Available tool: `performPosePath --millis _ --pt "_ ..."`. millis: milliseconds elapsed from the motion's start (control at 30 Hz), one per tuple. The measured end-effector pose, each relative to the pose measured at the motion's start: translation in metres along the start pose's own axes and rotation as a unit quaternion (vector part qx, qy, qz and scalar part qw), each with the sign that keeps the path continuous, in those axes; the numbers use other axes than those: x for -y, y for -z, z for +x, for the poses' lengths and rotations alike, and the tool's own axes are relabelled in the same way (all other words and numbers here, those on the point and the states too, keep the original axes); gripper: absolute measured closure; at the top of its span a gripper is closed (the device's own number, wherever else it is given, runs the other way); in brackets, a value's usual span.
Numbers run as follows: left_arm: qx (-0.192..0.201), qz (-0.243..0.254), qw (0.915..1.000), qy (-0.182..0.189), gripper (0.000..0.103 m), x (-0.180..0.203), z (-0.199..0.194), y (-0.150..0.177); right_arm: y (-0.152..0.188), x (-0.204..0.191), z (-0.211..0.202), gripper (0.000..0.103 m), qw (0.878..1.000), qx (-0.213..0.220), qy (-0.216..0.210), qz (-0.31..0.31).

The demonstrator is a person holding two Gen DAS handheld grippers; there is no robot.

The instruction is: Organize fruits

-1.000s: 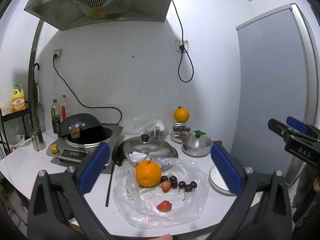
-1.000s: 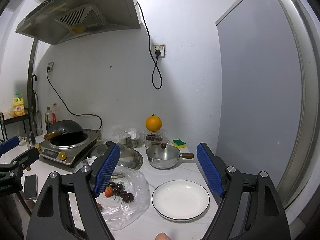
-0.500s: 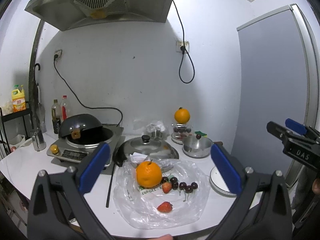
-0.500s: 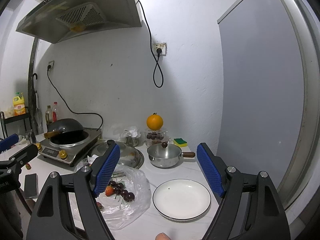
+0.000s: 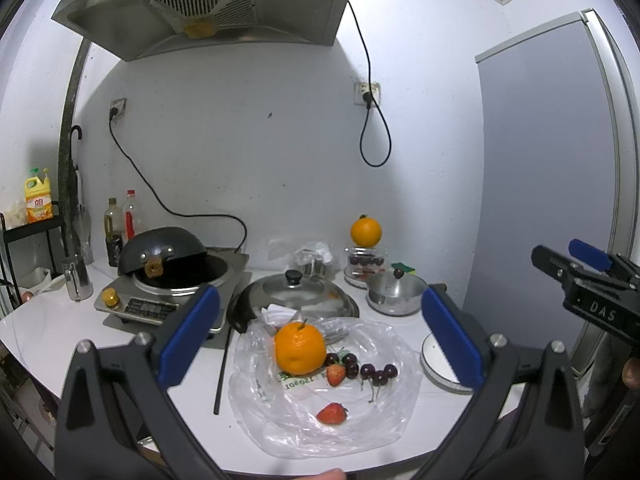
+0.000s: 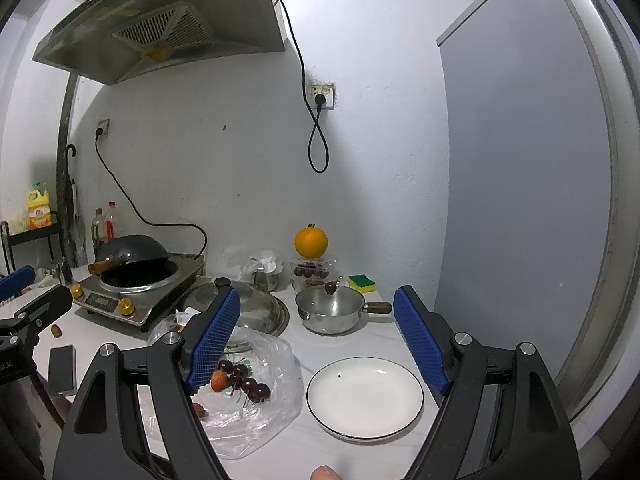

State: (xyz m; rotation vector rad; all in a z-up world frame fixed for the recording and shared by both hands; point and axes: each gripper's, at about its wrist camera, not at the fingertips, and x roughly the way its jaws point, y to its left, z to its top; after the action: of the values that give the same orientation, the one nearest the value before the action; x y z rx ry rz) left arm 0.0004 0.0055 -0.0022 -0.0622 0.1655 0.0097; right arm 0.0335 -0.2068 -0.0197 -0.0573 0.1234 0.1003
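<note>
White kitchen counter (image 5: 60,332) below a steel range hood (image 5: 212,4), white wall behind. A clear plastic bag (image 5: 320,408) lies spread flat at the counter's near edge. On it: one orange (image 5: 299,347), a cluster of dark cherries (image 5: 362,368) just right of the orange, one strawberry (image 5: 335,374) touching the orange's lower right, and a second strawberry (image 5: 331,414) apart, nearer the edge. An empty white plate (image 6: 365,398) sits just right of the bag. Behind the plate stands a small lidded steel saucepan (image 6: 330,312); a glass-lidded pan (image 5: 296,294) sits behind the bag. A second orange (image 6: 311,242) rests on top of a clear container of dark fruit (image 6: 310,270) at the wall. An induction cooker carrying a tilted black wok (image 5: 162,254) stands at left.

Left hand-held gripper (image 5: 320,336) hangs above the bag, jaws spread wide, grasping nothing. Right hand-held gripper (image 6: 316,344) hangs over the bag and plate, jaws likewise spread wide and empty.
</note>
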Motion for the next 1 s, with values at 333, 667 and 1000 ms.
performPosePath --millis 333,667,1000 --pt "0.001 -0.002 1.0 -0.001 0.001 -0.0028 -0.0007 -0.0012 -0.0002 -0.0008 0.0002 0.021 1.0 -0.001 -0.001 -0.002" --pt "0.0 -0.002 1.0 -0.001 0.001 -0.0029 -0.0007 -0.0012 0.0002 -0.0005 0.001 0.021 1.0 -0.001 -0.001 -0.002" --pt "0.0 -0.002 1.0 -0.001 0.001 -0.003 -0.0009 -0.0015 -0.0002 -0.0004 0.0013 0.021 1.0 -0.002 -0.001 -0.002"
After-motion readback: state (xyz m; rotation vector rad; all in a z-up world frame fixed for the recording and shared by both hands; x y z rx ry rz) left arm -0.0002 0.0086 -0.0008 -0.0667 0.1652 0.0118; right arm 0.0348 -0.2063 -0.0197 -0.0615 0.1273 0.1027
